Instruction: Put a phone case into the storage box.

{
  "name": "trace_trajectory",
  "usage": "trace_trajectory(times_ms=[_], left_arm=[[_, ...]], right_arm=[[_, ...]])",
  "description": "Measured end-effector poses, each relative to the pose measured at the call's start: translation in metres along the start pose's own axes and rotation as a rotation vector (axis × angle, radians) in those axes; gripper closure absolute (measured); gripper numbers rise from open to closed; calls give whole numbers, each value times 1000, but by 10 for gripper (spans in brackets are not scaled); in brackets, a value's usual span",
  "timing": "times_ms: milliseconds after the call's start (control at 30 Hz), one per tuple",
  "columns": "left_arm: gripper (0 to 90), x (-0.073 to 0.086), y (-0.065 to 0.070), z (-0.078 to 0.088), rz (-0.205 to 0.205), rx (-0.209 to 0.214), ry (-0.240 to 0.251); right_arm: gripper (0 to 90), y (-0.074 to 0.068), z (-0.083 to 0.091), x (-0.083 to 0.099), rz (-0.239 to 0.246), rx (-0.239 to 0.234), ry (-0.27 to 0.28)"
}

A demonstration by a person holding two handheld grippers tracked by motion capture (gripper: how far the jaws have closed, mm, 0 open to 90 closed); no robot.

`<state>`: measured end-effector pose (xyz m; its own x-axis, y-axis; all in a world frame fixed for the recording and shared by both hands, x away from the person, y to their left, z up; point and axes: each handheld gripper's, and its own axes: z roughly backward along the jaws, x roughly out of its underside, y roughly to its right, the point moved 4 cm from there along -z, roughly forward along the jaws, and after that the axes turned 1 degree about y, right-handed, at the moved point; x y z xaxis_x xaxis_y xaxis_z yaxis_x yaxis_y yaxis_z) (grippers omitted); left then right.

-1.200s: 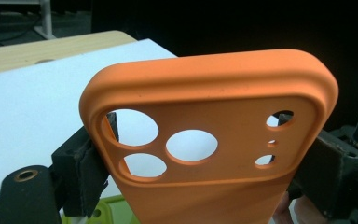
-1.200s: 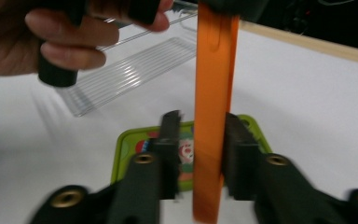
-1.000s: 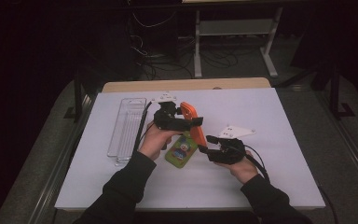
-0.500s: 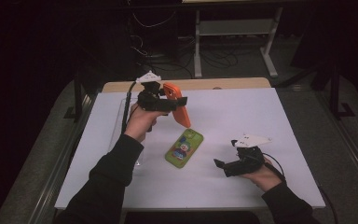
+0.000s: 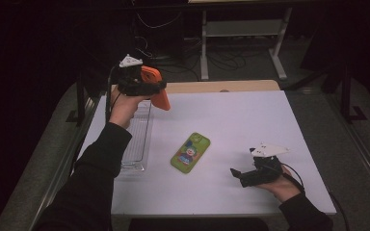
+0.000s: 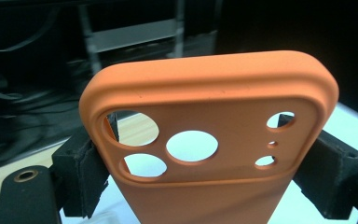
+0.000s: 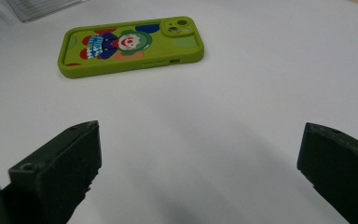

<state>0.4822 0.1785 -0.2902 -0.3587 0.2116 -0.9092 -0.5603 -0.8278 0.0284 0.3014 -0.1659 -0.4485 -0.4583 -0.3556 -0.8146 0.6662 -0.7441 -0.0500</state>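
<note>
Left gripper [image 5: 142,86] clamps the orange case [image 6: 205,140] by its sides, aloft over the tray [image 5: 137,139] at the table's [image 5: 250,115] far left edge, so a slip could drop it overboard, while the right gripper [image 5: 243,175], jaws just spread and empty, has open room near the green phone [image 5: 191,152].

An orange phone case [image 6: 209,154] stands upright between the two black fingers [image 6: 81,172], which press its edges. White counter [image 6: 354,126] lies behind it.
</note>
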Motion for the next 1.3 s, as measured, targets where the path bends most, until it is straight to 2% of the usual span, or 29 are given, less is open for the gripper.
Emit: trace_trajectory(times_ms=[67, 133, 167, 233, 300, 400, 467, 533, 633, 767, 900, 967, 1067, 1100, 1300], left_arm=[[144, 1, -10, -1, 2, -46, -7], [144, 3, -19, -2, 26, -92, -4], [144, 4, -24, -2, 25, -135, -8], [143, 5, -33, -2, 30, -196, -11], [143, 6, -39, -3, 49, -228, -9], [143, 9, -47, -5, 54, -267, -22], [143, 14, -52, -10, 47, -310, -44], [142, 17, -56, -13, 57, -324, -51], [141, 24, -65, -18, 40, -383, -80], [141, 36, -75, -27, 71, -413, -114], [141, 51, -79, -39, 74, -432, -157], [140, 56, -80, -43, 86, -431, -169], [139, 66, -81, -51, 82, -436, -200], [138, 70, -82, -53, 100, -432, -202], [137, 80, -83, -63, 92, -450, -231]], right_arm=[[0, 0, 0, 1, -4, 1, 3], [0, 1, 1, 3, -1, 7, -3], [0, 1, 1, 3, 4, 8, -1], [0, 1, 1, 3, 6, 8, -2], [0, 1, 1, 3, 4, 12, 2], [0, 2, 1, 3, 0, 16, 4], [0, 2, 1, 3, 1, 14, 2], [0, 2, 1, 3, 6, 14, 5], [0, 2, 1, 3, 0, 15, 1], [0, 2, 1, 3, 1, 13, 2], [0, 2, 1, 3, 0, 12, 2], [0, 2, 1, 3, -1, 11, 4], [0, 3, 1, 3, 10, 13, 9], [0, 2, 1, 3, -2, 9, 3], [0, 3, 1, 4, 4, 8, 5]])
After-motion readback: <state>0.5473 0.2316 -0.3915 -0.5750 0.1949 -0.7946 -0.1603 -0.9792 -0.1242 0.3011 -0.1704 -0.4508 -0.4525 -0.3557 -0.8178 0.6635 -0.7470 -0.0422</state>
